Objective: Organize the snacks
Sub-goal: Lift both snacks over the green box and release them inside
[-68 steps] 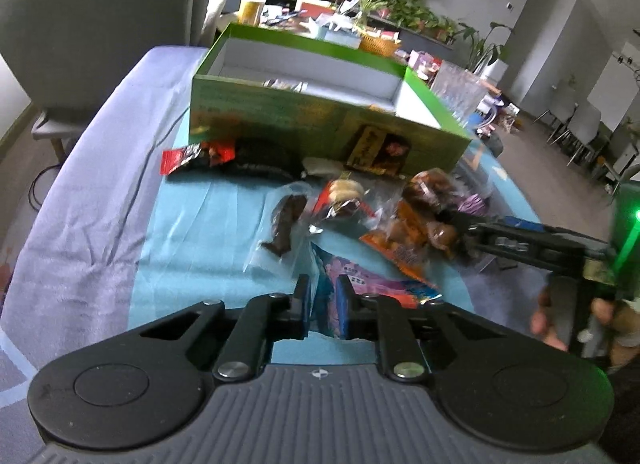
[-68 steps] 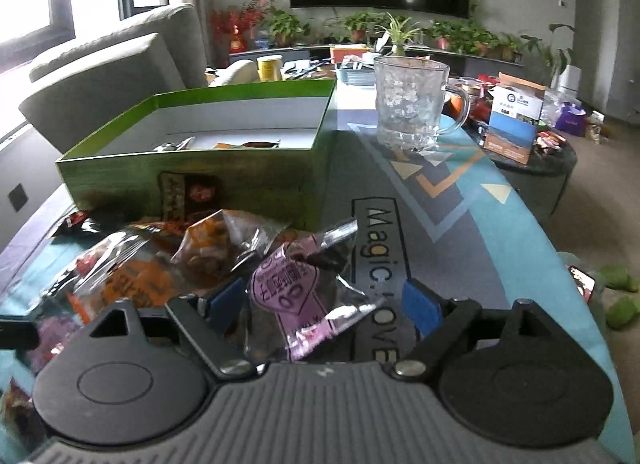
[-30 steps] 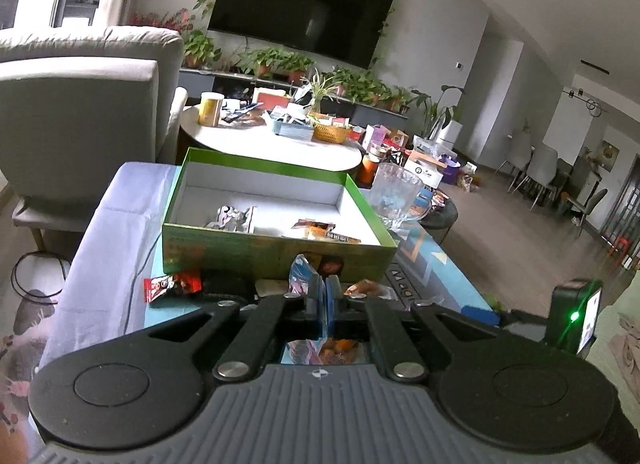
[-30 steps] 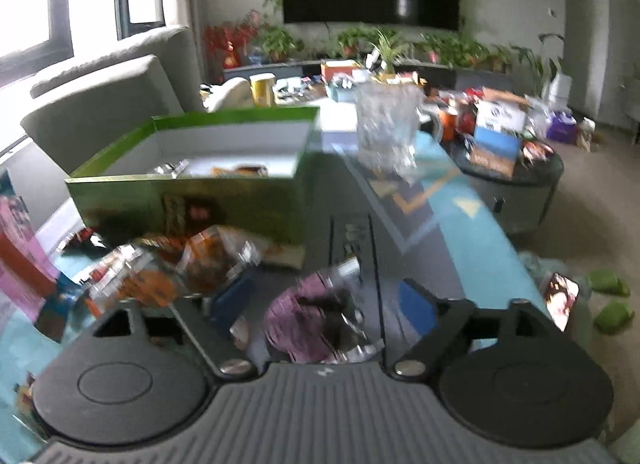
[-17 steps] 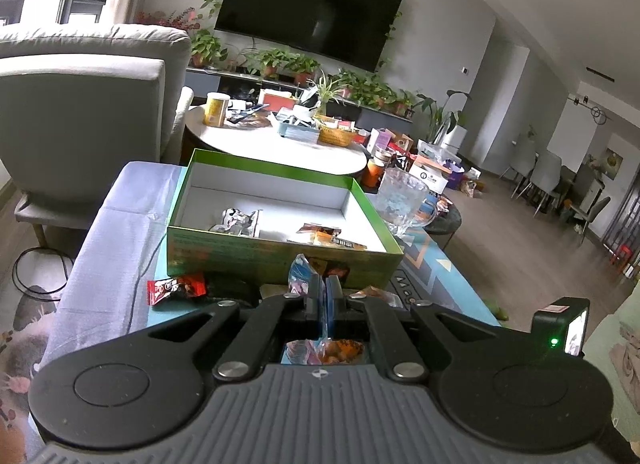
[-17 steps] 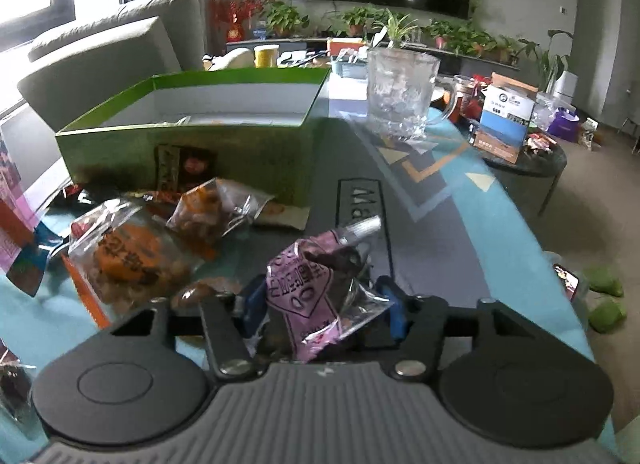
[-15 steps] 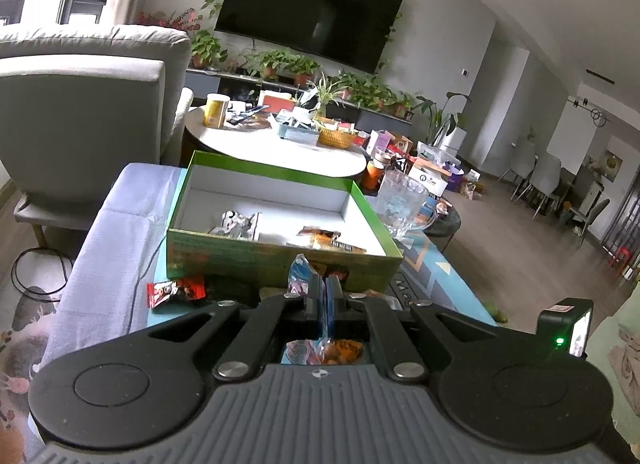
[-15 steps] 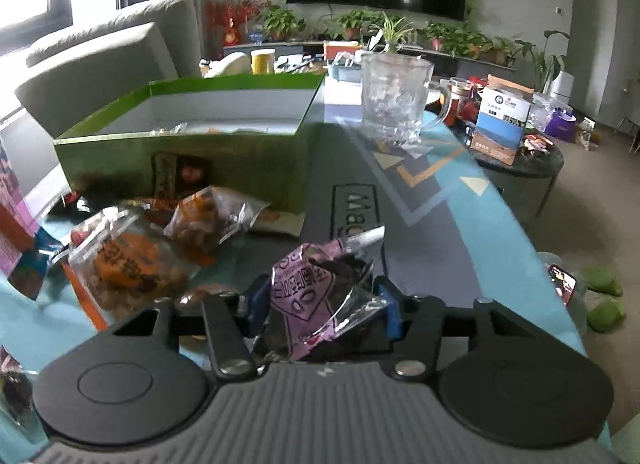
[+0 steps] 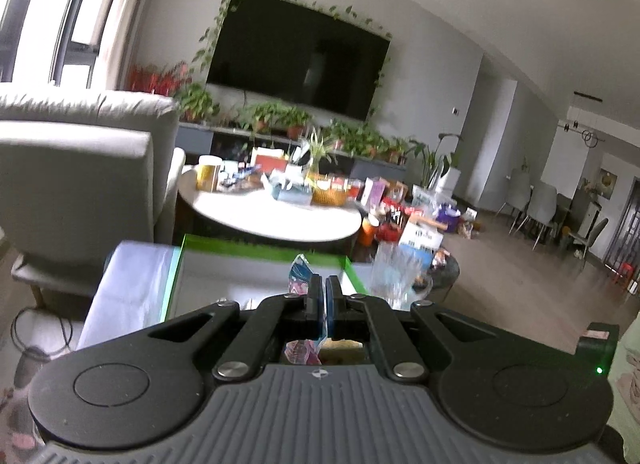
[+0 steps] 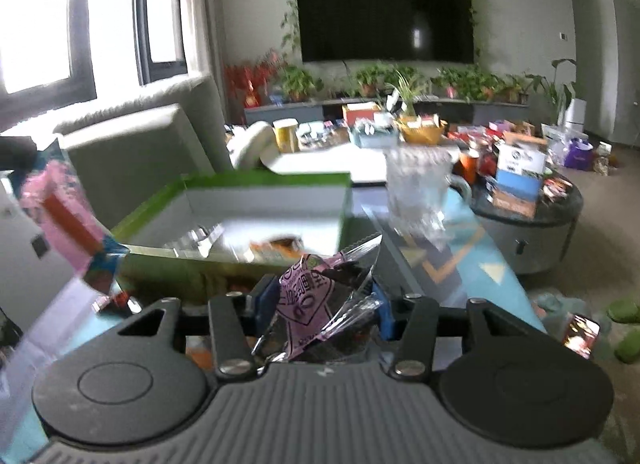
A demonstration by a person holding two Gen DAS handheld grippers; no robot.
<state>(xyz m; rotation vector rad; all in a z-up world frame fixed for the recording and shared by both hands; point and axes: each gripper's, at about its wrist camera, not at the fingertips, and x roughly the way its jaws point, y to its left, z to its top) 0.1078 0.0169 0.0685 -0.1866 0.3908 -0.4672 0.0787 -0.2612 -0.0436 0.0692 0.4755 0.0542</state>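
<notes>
A green box (image 9: pixel 256 249) with a white inside lies open on the table ahead of both grippers. My left gripper (image 9: pixel 323 291) is shut on a thin pink and blue snack packet (image 9: pixel 300 275), held above the box's near side. The right wrist view shows that same packet (image 10: pixel 60 216) hanging at the far left. My right gripper (image 10: pixel 323 301) has its jaws closing, with its blue pads (image 10: pixel 266 298) against a crinkly purple snack packet (image 10: pixel 316 296) held off the mat. Beyond it the green box (image 10: pixel 248 183) holds a few small packets (image 10: pixel 276 248).
A glass mug (image 10: pixel 416 192) stands just right of the box. A dark round side table (image 10: pixel 528 232) with cartons is at the right. A white round table (image 9: pixel 272 220) and a grey armchair (image 9: pixel 80 168) are behind. A red packet (image 10: pixel 120 298) lies on the blue mat.
Both grippers have risen and tipped up, so the table sits lower in both views. The right jaws narrowed onto the purple packet and lifted it. The left grip is unchanged.
</notes>
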